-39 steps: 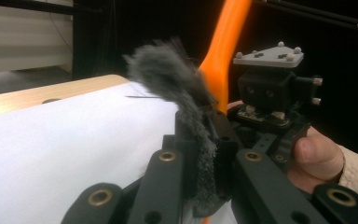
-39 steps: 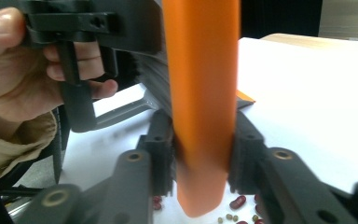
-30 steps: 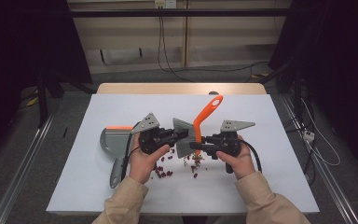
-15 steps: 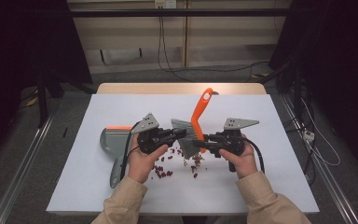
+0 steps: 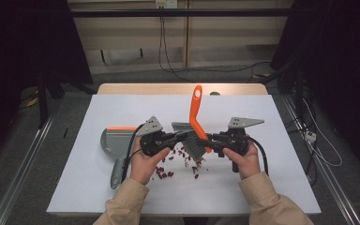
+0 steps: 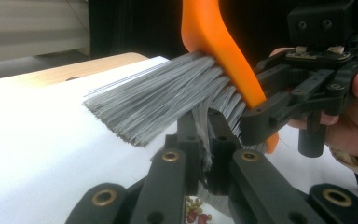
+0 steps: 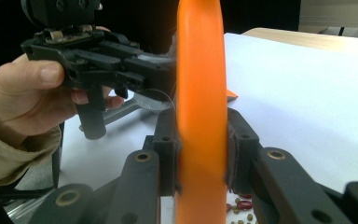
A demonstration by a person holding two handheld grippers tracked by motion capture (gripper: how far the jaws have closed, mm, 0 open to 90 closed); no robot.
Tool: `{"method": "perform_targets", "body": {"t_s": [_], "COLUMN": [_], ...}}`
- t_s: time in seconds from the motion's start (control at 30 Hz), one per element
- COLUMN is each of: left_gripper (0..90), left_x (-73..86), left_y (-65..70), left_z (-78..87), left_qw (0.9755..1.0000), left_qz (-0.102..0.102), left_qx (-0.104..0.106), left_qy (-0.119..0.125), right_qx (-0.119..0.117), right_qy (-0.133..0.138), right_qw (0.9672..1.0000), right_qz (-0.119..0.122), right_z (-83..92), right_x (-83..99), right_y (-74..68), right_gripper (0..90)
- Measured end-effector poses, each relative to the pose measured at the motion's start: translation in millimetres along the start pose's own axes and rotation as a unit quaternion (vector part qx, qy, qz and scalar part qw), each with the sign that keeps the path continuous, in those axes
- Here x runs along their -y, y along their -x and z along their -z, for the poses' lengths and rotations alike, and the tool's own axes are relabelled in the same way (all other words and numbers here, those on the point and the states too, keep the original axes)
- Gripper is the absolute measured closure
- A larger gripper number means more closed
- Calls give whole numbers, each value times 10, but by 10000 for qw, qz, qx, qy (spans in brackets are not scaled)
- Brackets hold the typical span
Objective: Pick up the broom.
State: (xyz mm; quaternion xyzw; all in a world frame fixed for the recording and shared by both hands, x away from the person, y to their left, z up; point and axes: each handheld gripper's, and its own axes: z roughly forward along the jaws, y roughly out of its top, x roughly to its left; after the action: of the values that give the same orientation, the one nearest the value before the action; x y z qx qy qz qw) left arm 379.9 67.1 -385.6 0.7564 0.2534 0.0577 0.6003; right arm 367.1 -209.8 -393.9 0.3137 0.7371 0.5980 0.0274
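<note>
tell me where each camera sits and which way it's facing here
High view: above the person's side, facing forward and down at the white table; both forearms, left gripper and right gripper show.
Left gripper view: on the left gripper, looking along its jaws into the grey bristles.
Right gripper view: on the right gripper, jaws clamping the brush handle.
Both gripper views share the brush and each other's hand.

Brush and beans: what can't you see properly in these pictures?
- Brush: in the right gripper view its orange handle is blurred and cut off at the top edge.
- Beans: too small in the high view to count.
- Dustpan: the left gripper and hand partly cover it in the high view.
</note>
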Motion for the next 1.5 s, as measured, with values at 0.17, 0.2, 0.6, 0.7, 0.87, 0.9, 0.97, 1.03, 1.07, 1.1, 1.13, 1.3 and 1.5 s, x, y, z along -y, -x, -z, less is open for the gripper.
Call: {"method": "perform_targets", "body": {"t_s": [0.17, 0.2, 0.6, 0.7, 0.87, 0.9, 0.97, 1.03, 1.07, 1.1, 1.13, 1.3, 1.5], "left_gripper": [873, 873, 821, 752, 546, 489, 442, 350, 339, 329, 296, 218, 89], "left_x": [9, 10, 15, 2, -37, -53, -84, -101, -106, -108, -108, -100, -101], "left_y": [7, 8, -4, -18, -1, 9, 13, 11, 6, 1, -2, -44, -115], "left_z": [-7, -8, -10, 10, 54, 65, 97, 116, 125, 133, 137, 178, 275], "left_qw": [10000, 10000, 9999, 9997, 9992, 9989, 9988, 9984, 9982, 9980, 9978, 9973, 9971], "left_qz": [-25, -41, 12, 51, 54, 42, 50, 37, -12, -46, -49, -147, -80], "left_qx": [-36, -43, -167, -218, -396, -456, -476, -562, -588, -627, -648, -693, -743], "left_qy": [-13, -18, 40, 46, -64, -80, -61, -62, -88, -113, -114, -182, -130], "right_qx": [48, 56, 114, 186, 492, 649, 866, 1002, 1084, 1140, 1194, 1508, 1762], "right_qy": [2, 10, -6, -1, -52, -98, -159, -150, -176, -189, -148, -224, -320], "right_qw": [10000, 10000, 9999, 9998, 9987, 9977, 9960, 9947, 9938, 9932, 9927, 9882, 9837], "right_qz": [0, -17, -77, -17, 117, 160, 164, 142, 157, 153, 118, 119, 177], "right_z": [8, 8, 10, 21, 82, 107, 170, 223, 252, 281, 316, 410, 460], "right_x": [-12, -14, -31, -45, -64, -65, -45, -22, -14, -8, 3, 36, 62], "right_y": [-8, -11, -16, -30, -1, 14, 75, 116, 136, 154, 177, 227, 252], "right_gripper": [706, 706, 708, 708, 709, 709, 709, 709, 709, 709, 709, 708, 708]}}
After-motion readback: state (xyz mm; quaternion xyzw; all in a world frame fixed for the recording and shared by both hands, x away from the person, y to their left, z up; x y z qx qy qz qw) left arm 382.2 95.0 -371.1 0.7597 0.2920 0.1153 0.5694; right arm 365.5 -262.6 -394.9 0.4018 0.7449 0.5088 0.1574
